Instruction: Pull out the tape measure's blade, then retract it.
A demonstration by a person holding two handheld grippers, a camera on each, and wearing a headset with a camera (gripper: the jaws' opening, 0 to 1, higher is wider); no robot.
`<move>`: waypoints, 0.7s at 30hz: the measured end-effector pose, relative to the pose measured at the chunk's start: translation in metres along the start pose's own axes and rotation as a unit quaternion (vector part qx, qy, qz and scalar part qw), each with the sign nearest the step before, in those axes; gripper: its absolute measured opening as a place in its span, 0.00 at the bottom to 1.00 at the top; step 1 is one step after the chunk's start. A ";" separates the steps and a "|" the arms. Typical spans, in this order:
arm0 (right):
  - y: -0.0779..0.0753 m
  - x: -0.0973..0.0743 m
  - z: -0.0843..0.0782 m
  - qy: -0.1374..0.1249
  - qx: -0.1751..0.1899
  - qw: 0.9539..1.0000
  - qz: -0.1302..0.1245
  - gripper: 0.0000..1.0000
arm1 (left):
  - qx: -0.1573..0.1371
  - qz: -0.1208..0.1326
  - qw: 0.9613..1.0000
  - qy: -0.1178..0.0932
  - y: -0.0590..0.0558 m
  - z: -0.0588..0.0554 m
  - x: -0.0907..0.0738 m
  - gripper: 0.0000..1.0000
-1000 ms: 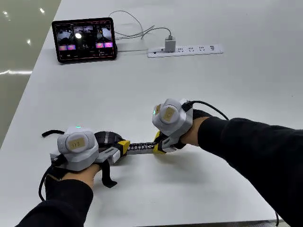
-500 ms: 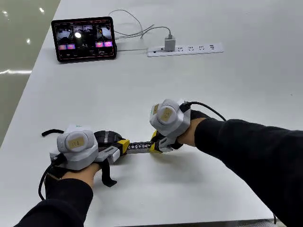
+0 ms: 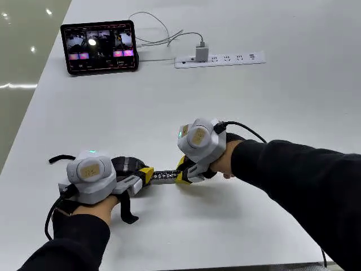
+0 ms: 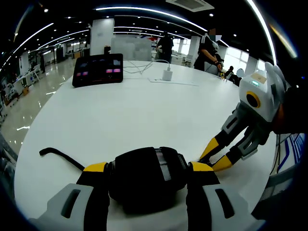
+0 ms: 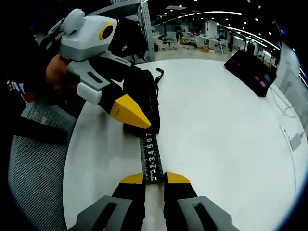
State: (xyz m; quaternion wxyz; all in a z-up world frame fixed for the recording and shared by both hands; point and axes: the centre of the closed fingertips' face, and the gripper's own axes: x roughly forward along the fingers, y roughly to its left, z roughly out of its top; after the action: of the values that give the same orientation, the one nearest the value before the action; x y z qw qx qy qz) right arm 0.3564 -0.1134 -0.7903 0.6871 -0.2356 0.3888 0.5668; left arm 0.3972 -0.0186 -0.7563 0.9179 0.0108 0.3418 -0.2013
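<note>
The black tape measure (image 3: 128,165) lies on the white table (image 3: 237,107) near the front left edge. My left gripper (image 3: 141,175) is shut on its case, whose dark body sits between the yellow-tipped fingers in the left gripper view (image 4: 147,178). A short length of the blade (image 3: 163,175) runs right from the case. My right gripper (image 3: 183,176) is shut on the blade's end. In the right gripper view the numbered blade (image 5: 150,154) leads from the case (image 5: 142,103) to the gripper (image 5: 154,179). The right gripper (image 4: 216,156) also enters the left gripper view from the right.
A tablet (image 3: 100,47) with a lit screen stands at the back left. A white power strip (image 3: 220,59) with a charger and cables lies behind the work. The tape measure's black strap (image 3: 61,158) trails left. The table's left edge (image 3: 34,101) drops to a shiny floor.
My right gripper has moved a little left toward the case, so the exposed blade is shorter. My left gripper has stayed in place on the case.
</note>
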 end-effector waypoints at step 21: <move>0.001 0.007 0.010 -0.016 -0.016 1.000 -0.004 0.09 | 0.000 -0.001 1.000 0.000 0.000 0.000 0.001 0.60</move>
State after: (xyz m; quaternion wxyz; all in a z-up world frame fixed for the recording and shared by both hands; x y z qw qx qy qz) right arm 0.3588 -0.1017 -0.7901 0.6915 -0.2386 0.3680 0.5740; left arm 0.3977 -0.0191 -0.7573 0.9176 0.0106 0.3419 -0.2024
